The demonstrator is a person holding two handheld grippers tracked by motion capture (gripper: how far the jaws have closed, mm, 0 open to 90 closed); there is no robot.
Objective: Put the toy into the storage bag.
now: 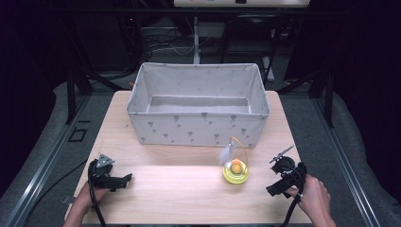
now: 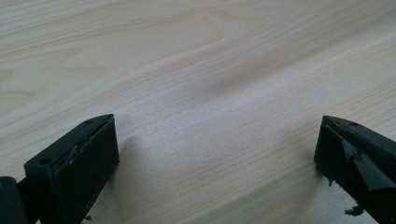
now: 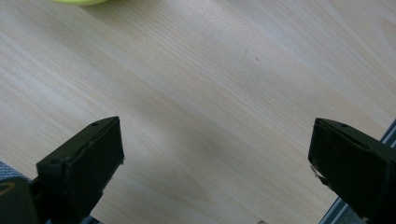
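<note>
My right gripper (image 1: 278,185) rests at the near right of the table (image 1: 179,198), jaws wide apart, nothing between them. My left gripper (image 1: 124,179) sits at the near left, jaws also wide, holding nothing.

The toy (image 1: 236,171), a yellow dish with an orange ball, a thin yellow hoop and a white feather, stands near the middle-right, just in front of the bin (image 1: 198,127) but apart from it. It lies to the left of my right gripper and slightly farther away; the right gripper is clearly the nearer one. The hoop rises roughly upright, so I judge it the likeliest place to grip.

In the right gripper view the toy is cut off: a sliver of yellow rim (image 3: 79,1) at the top edge. From above, the hoop is thin and hard to trace, and I cannot tell how the feather is attached. The bin's floor looks bare.
</note>
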